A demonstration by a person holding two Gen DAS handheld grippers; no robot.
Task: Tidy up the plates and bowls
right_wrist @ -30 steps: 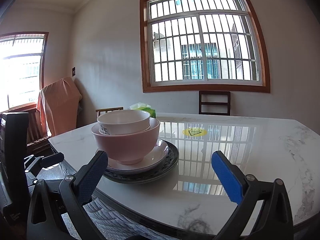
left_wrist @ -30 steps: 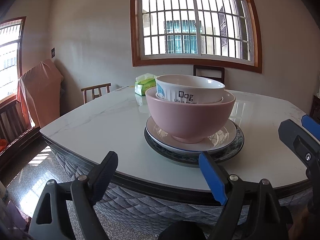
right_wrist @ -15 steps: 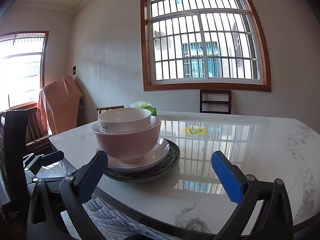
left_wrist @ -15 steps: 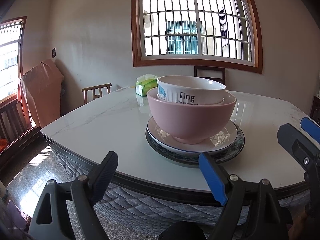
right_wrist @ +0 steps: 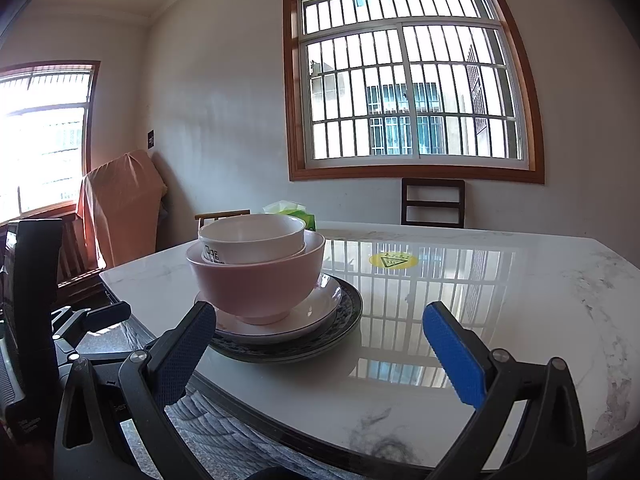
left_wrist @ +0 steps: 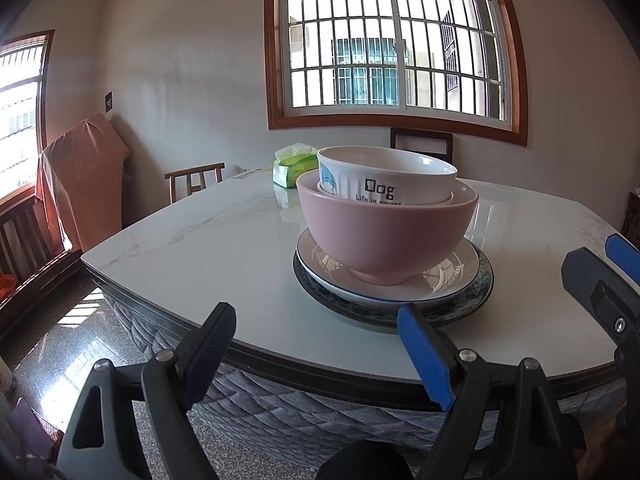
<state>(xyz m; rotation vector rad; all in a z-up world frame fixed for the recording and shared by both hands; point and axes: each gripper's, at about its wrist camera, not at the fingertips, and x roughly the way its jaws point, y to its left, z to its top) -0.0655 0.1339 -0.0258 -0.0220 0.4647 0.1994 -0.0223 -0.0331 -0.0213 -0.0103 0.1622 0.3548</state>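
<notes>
A white bowl printed "Dog" sits inside a pink bowl. The pink bowl stands on a white plate, which lies on a dark patterned plate. The stack rests on the marble table near its front edge. My left gripper is open, low in front of the stack, off the table edge. My right gripper is open too, just before the stack's right side. Neither holds anything.
A green tissue pack lies behind the stack. A yellow sticker marks the tabletop. Wooden chairs stand around the table. A cloth-covered object leans at the left wall. The right gripper shows in the left wrist view.
Both grippers have crept slightly toward the stack, which looms a little larger. The dishes have not moved and both grippers stay open.
</notes>
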